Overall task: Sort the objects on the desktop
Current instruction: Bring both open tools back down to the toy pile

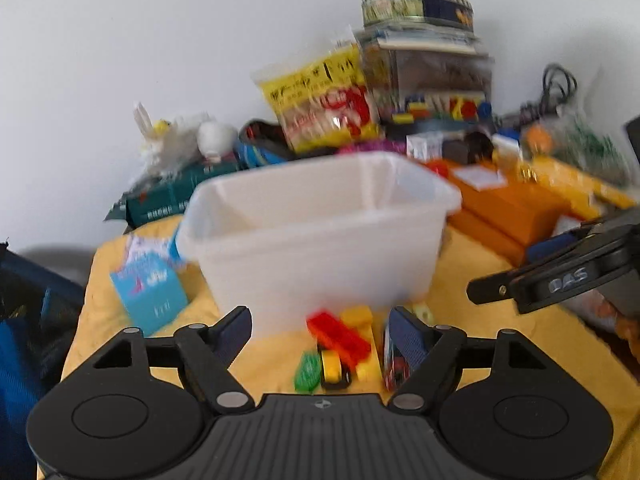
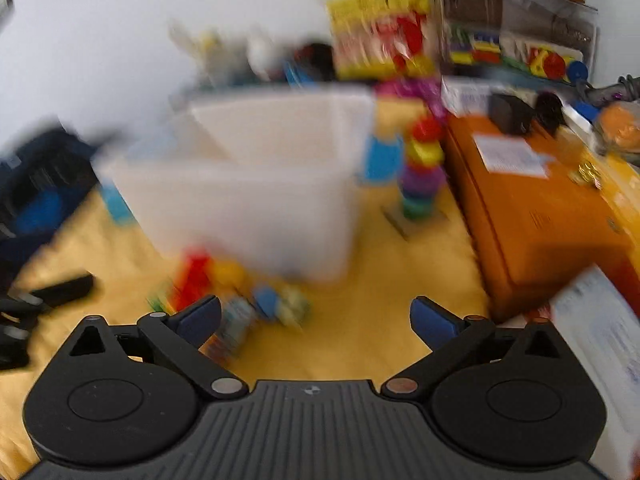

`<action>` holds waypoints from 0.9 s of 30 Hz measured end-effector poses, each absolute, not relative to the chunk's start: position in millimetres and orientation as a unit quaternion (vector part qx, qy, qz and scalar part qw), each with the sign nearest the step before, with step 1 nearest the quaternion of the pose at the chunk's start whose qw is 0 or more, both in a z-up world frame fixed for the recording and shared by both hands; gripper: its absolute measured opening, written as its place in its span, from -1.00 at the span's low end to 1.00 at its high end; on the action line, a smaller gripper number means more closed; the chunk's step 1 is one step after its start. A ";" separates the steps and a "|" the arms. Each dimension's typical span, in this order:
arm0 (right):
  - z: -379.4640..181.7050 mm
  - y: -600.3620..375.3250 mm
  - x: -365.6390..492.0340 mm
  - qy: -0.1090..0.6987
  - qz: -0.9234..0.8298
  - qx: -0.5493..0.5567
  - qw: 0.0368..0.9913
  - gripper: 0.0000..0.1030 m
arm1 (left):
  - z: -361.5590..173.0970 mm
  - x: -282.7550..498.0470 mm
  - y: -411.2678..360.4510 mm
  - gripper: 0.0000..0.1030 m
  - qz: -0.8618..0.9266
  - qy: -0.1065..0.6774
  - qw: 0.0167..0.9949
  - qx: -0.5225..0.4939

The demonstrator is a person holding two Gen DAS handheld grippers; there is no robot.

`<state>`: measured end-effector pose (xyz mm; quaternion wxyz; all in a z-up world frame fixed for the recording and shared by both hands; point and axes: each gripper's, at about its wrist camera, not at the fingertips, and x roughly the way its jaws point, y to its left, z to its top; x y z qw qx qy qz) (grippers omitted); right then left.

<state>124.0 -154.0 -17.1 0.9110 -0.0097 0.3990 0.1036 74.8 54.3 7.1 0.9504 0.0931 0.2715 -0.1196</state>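
Both tools spread, left tool [image 1: 320,332] and right tool [image 2: 316,320] empty; toy bricks [image 1: 340,340] lower centre before white bin [image 1: 312,240]: light, rigid, slick plastic, so pinch flat sides.

The left wrist view looks forward over its own jaws, low above the yellow counter [image 1: 460,280], facing the white bin [image 1: 312,236] from close by, with the wall behind. The right wrist view faces the same way from further right — bin [image 2: 248,200] left of centre, orange box [image 2: 540,216] on its right — and is heavily blurred. Both share the bin, the small toy pile [image 1: 340,344] before it, and the yellow packet [image 1: 324,104] behind. The right gripper [image 1: 560,276] shows at the left view's right edge.
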 end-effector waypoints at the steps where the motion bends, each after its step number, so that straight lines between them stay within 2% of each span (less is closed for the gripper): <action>1: -25.0 -149.6 128.5 0.439 0.098 -0.033 0.893 1.00 | 4.4 70.8 53.1 0.53 -0.116 0.269 0.951 0.097; 3: -40.2 -148.5 126.8 0.472 0.105 -0.044 0.874 0.93 | -0.1 64.4 51.0 0.53 -0.115 0.269 0.951 0.098; 7: -48.2 -153.0 110.6 0.449 0.104 -0.012 0.887 0.93 | -7.4 57.9 49.5 0.53 -0.102 0.285 0.950 0.077; 9: -37.8 -149.8 96.7 0.386 0.099 -0.026 0.917 0.94 | -10.2 52.7 49.9 0.53 -0.091 0.283 0.952 0.068; 12: -26.2 -143.3 66.0 0.232 0.083 -0.063 0.967 1.00 | -17.5 39.3 49.8 0.53 -0.077 0.254 0.960 0.085; 13: -27.1 -141.0 61.9 0.225 0.090 -0.081 0.967 1.00 | -19.2 35.9 49.9 0.53 -0.077 0.247 0.962 0.088; 15: -31.9 -136.7 74.8 0.295 0.123 -0.086 0.944 1.00 | -20.5 35.3 49.8 0.53 -0.084 0.265 0.957 0.083; 18: -45.7 -146.5 86.8 0.363 0.157 -0.006 0.919 1.00 | -25.0 34.8 51.2 0.53 -0.100 0.287 0.950 0.070; 21: -58.8 -145.1 87.7 0.382 0.161 -0.025 0.910 0.95 | -32.0 37.4 50.7 0.53 -0.101 0.324 0.937 0.077; 27: -80.9 -149.5 88.6 0.420 0.170 -0.008 0.892 0.95 | -46.7 31.8 46.5 0.53 -0.101 0.341 0.929 0.108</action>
